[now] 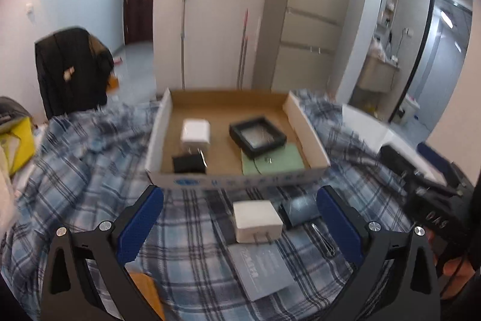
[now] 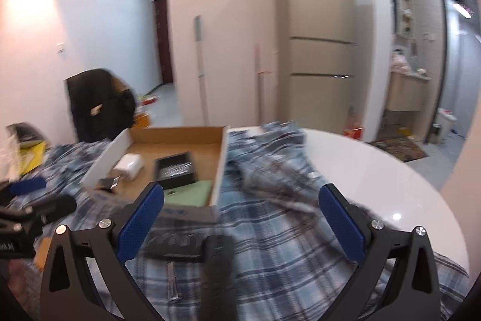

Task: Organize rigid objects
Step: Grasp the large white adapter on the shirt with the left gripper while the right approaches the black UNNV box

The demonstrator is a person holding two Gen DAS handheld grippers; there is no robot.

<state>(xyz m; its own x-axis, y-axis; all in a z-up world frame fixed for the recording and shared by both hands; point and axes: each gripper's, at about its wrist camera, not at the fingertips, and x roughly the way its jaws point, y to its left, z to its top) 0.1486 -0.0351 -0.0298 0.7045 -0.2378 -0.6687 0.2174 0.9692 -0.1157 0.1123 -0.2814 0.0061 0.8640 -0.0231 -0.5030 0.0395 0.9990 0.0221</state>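
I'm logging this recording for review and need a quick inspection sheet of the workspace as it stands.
Surface: white round table draped with a blue plaid cloth.
Job's things: cardboard box holds a white charger, black adapter, black frame case and green card. Outside it lie another white charger, a grey card and a metal clip.
Clutter: yellow bag at the left edge.
Grippers: left gripper open, empty; right gripper open, empty.
Cables: nothing seen.
Surroundings: fridge, jacket-draped chair.
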